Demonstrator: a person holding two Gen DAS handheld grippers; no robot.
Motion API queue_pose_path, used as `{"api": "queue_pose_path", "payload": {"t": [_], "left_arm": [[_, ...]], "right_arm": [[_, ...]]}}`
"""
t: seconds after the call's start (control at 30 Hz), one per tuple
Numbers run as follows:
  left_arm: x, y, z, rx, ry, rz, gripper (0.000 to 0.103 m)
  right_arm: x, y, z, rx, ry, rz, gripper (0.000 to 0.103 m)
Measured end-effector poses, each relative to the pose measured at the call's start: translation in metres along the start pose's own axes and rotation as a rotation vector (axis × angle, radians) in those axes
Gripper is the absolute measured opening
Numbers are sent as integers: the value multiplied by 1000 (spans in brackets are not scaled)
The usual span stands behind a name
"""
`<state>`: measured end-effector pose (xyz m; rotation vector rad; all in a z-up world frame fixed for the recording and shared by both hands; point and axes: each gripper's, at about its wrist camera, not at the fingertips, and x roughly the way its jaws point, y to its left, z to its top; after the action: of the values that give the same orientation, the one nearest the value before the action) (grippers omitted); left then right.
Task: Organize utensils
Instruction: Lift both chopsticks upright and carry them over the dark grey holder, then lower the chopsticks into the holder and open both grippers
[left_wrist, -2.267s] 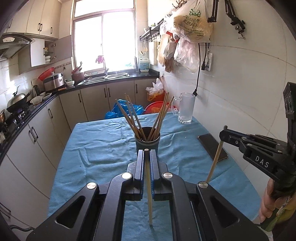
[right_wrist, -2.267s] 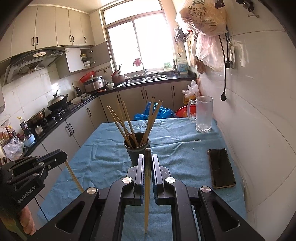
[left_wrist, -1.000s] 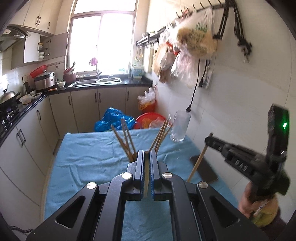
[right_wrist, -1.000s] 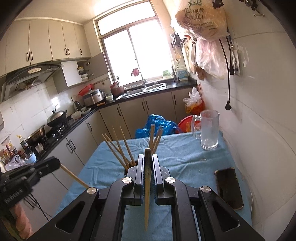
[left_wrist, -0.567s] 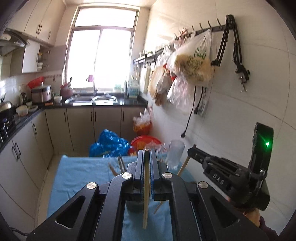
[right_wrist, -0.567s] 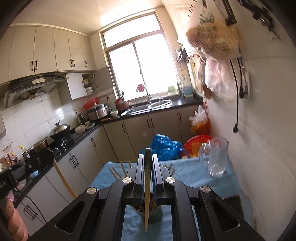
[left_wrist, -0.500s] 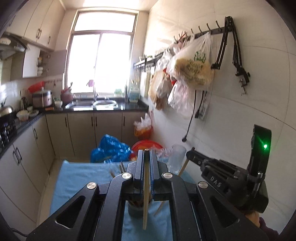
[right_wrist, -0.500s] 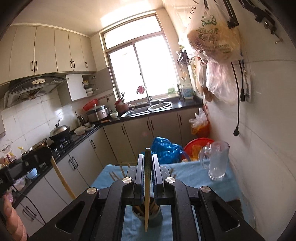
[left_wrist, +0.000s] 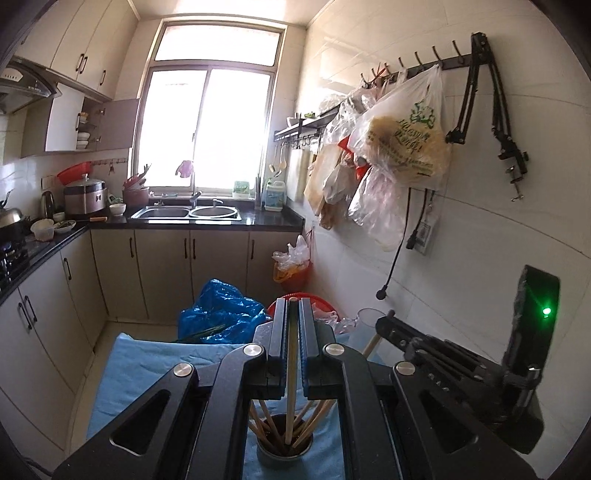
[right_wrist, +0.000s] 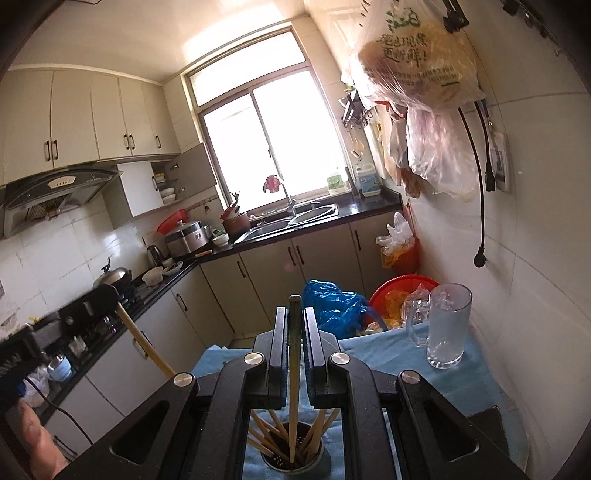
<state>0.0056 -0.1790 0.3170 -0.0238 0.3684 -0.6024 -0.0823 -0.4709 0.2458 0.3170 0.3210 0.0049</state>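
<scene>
At 6 o'clock in both wrist views I see the metal holder (left_wrist: 284, 452) standing on the blue-clothed desk (left_wrist: 147, 365), with a fan of wooden chopsticks (left_wrist: 264, 432) leaning inside it. The holder's perforated inner wall shows only from the right wrist.

My left gripper (left_wrist: 292, 332) has its jaws clamped on a single chopstick (left_wrist: 291, 387), which hangs upright with its lower tip over the holder's mouth, among the leaning sticks. My right gripper (right_wrist: 294, 339) has its jaws closed the same way on another chopstick (right_wrist: 293, 391), its tip down inside the holder's rim; whether it touches bottom I cannot tell.

The left wrist view shows the right gripper at 3 o'clock, with its stick slanting down behind my left tool. The right wrist view shows the left gripper at 9 o'clock, blurred, and part of a hand (right_wrist: 35, 446) at 8 o'clock. Only the right view gives the whole glass mug (right_wrist: 445, 326) on the desk at 3 o'clock, and a dark phone edge (right_wrist: 487, 415) at 4 o'clock.
</scene>
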Motion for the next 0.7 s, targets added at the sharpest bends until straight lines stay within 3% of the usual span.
{"api": "queue_pose_path", "payload": {"t": [0.4, 0.7], "left_arm": [[40, 16, -39, -10, 85, 48, 5], [34, 24, -65, -41, 110, 52, 5]], "right_arm": [[33, -20, -27, 26, 77, -22, 8], [42, -28, -48, 34, 123, -29, 8]]}}
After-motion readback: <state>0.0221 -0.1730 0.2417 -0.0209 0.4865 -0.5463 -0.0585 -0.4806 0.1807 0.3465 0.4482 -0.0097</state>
